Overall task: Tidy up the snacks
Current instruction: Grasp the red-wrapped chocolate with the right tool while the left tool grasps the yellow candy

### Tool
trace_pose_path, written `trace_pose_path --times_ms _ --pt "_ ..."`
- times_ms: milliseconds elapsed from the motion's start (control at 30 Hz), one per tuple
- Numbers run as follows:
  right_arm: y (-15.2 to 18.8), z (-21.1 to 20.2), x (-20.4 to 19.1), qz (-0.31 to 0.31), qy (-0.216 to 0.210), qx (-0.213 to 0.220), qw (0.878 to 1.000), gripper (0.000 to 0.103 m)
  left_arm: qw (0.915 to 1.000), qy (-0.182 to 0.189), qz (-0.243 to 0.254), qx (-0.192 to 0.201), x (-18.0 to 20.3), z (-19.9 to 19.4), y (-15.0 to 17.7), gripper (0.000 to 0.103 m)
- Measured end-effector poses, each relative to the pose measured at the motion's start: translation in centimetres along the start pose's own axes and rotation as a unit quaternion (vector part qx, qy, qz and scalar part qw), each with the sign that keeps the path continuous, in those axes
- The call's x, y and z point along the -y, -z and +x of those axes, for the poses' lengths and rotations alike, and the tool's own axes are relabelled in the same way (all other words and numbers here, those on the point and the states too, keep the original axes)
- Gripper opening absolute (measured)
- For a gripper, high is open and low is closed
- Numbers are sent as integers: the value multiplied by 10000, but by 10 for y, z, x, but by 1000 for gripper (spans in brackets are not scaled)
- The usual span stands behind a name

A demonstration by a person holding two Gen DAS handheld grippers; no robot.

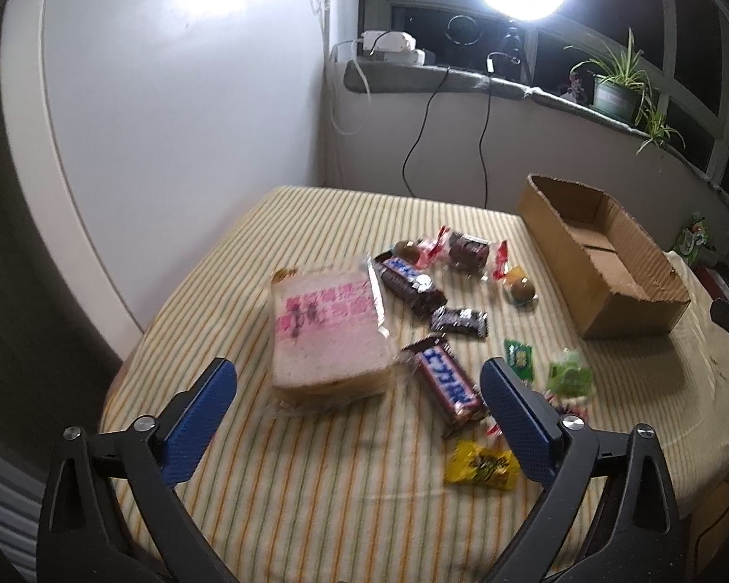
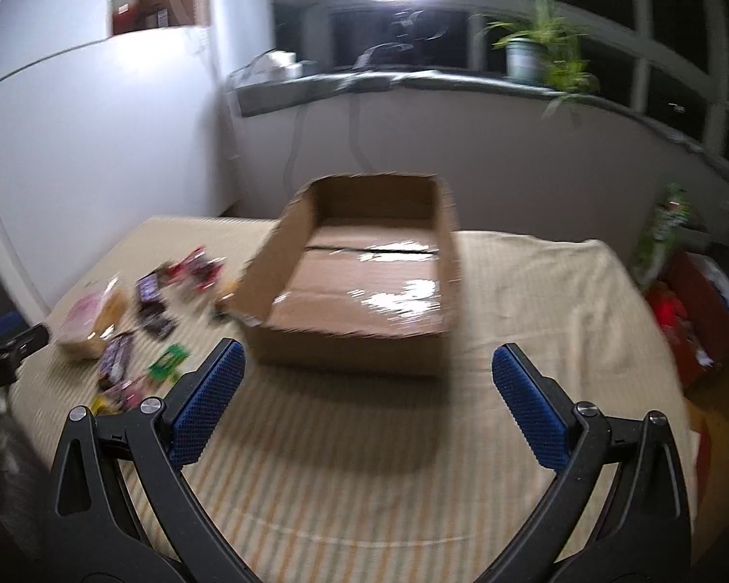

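Behind right tongs (image 2: pixel 367 374), blurred snacks (image 2: pixel 141 320)

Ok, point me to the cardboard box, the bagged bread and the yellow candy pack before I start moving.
cardboard box (image 2: pixel 364 286): right wrist view, on its taped inner floor.
bagged bread (image 1: pixel 328 335): left wrist view, on the pink-printed top face.
yellow candy pack (image 1: pixel 481 465): left wrist view, middle of the wrapper, beside the right finger.
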State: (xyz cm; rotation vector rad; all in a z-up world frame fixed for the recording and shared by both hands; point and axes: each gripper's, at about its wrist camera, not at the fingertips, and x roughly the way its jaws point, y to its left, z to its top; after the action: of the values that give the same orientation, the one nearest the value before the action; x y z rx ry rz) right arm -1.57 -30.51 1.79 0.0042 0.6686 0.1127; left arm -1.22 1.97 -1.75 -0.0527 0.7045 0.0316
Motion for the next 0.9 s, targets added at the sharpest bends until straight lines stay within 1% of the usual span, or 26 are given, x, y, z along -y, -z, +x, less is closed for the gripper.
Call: trace_pose_path --times_ms 67,100,167,200,233,333,400,467,600,667,700,733,800,833,900 --pt "2 5 -12 -146 -226 -80 9996 103 10000 -38 -17 -56 -4 1 4 96" --pt "3 7 -17 -216 -330 -118 9992 103 10000 -35 -39 11 -8 2 6 96" --pt "4 10 -30 -356 -517 -174 9979 103 10000 -55 -54 19 -12 3 10 95" --pt "5 11 -37 -424 -611 -199 9970 103 9999 29 -157 10 -14 5 11 93" --pt "6 13 -42 -481 -714 -234 9960 103 9998 62 -195 -53 -15 5 12 90" --pt "9 18 -62 -677 -1051 -360 9915 103 9994 186 -282 -111 -17 7 16 85" --pt "11 21 -76 -857 -1206 -426 9881 103 9983 404 -405 -79 -16 10 20 82" --pt "14 22 -88 -1011 -1409 -518 9835 103 9967 625 -482 -182 -13 12 24 77" --pt "21 27 -110 -1325 -1867 -717 9708 95 9928 1031 -451 -415 2 14 34 71" --pt "24 32 -120 -1472 -2052 -849 9639 90 9910 1196 -380 -476 11 13 38 68" --pt "25 35 -125 -1556 -2128 -926 9602 86 9902 1272 -362 -453 14 12 40 67" --pt "27 38 -130 -1634 -2203 -1004 9564 81 9897 1309 -319 -492 17 11 41 67" --pt "29 43 -137 -1760 -2317 -1134 9500 74 9899 1262 -155 -630 20 9 45 65" --pt "30 47 -139 -1816 -2385 -1202 9464 72 9899 1214 -75 -726 21 9 46 63" --pt "30 54 -144 -1908 -2510 -1357 9393 68 9890 1212 20 -844 21 9 49 63"
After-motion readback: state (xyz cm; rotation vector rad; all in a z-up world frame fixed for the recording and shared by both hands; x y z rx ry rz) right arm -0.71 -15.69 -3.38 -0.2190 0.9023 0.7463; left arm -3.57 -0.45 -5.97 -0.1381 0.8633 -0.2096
